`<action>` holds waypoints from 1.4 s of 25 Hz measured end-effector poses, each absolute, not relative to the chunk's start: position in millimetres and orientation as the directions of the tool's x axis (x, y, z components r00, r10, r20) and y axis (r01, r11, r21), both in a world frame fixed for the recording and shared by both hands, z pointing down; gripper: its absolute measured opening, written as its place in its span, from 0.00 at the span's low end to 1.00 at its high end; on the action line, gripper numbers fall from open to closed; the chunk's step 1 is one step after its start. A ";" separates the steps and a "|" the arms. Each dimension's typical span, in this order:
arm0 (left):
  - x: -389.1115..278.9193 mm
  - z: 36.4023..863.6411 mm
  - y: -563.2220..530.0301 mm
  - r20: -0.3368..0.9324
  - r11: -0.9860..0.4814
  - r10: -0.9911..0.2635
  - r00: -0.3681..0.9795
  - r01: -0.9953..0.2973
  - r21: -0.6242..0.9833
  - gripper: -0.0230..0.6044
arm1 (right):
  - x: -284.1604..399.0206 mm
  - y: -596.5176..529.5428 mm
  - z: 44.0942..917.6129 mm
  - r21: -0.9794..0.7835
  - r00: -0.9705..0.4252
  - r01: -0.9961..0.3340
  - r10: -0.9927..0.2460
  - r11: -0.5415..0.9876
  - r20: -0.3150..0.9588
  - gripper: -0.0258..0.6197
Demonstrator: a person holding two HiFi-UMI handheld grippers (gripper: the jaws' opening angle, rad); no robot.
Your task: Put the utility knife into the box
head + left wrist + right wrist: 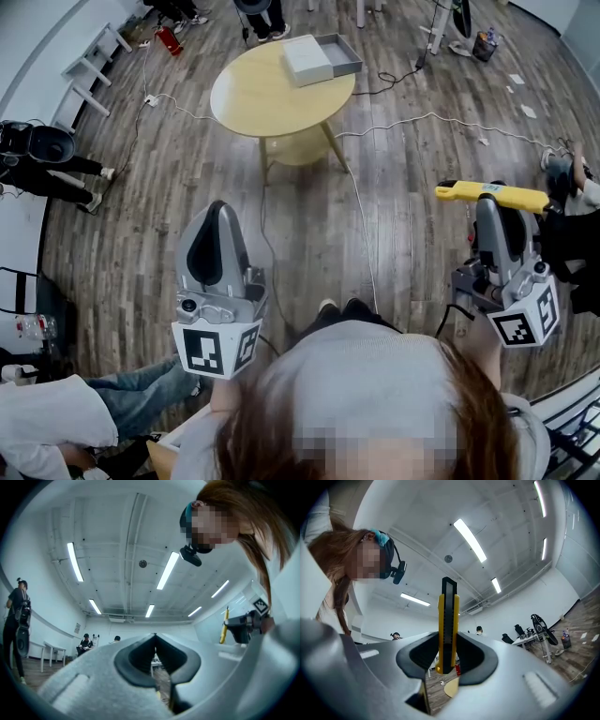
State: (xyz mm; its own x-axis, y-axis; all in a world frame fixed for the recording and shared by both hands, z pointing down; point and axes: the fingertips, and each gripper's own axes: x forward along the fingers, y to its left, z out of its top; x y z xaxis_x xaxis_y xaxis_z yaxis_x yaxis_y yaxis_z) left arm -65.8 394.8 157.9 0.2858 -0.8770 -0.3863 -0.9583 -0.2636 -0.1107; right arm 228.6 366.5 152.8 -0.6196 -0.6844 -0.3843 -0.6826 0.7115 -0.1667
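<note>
- The right gripper [446, 662] is clamped on the utility knife [448, 616], which lies crosswise between its pads; a jolt could make it pivot and slip.
- The box [323, 58] lies well ahead, so the carry is long.
- The left gripper [155, 654], jaws together and empty, gives no support.

Right gripper [447, 657]: 2 grey jaws, black pads clamped on yellow-black utility knife [448, 620], which stands upright, well above the jaws. Person's head [347, 557] upper left. Ceiling light strips [471, 541] overhead.

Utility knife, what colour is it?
The utility knife is yellow with a black centre strip, clearest in the right gripper view.
</note>
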 end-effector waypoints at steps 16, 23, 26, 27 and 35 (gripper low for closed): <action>-37.9 170.7 382.5 -0.342 -0.226 -0.906 0.248 -0.969 -0.103 0.03 | 248.0 342.2 161.6 -0.192 -0.672 -0.624 -0.646 0.757 -0.363 0.23; -42.1 180.8 379.8 -0.345 -0.174 -0.917 0.200 -0.979 -0.106 0.03 | 248.4 328.9 168.9 -0.163 -0.690 -0.613 -0.624 0.773 -0.367 0.23; -48.5 186.6 365.0 -0.344 -0.173 -0.918 0.196 -0.980 -0.098 0.03 | 248.5 316.2 177.2 -0.184 -0.677 -0.621 -0.640 0.762 -0.364 0.23; -50.7 189.2 359.4 -0.345 -0.174 -0.918 0.196 -0.980 -0.095 0.03 | 248.8 311.5 180.3 -0.187 -0.672 -0.627 -0.646 0.756 -0.361 0.23; -75.0 190.1 282.2 -0.353 -0.193 -0.911 0.216 -0.976 -0.099 0.03 | 223.4 243.0 182.8 -0.175 -0.663 -0.646 -0.660 0.743 -0.353 0.23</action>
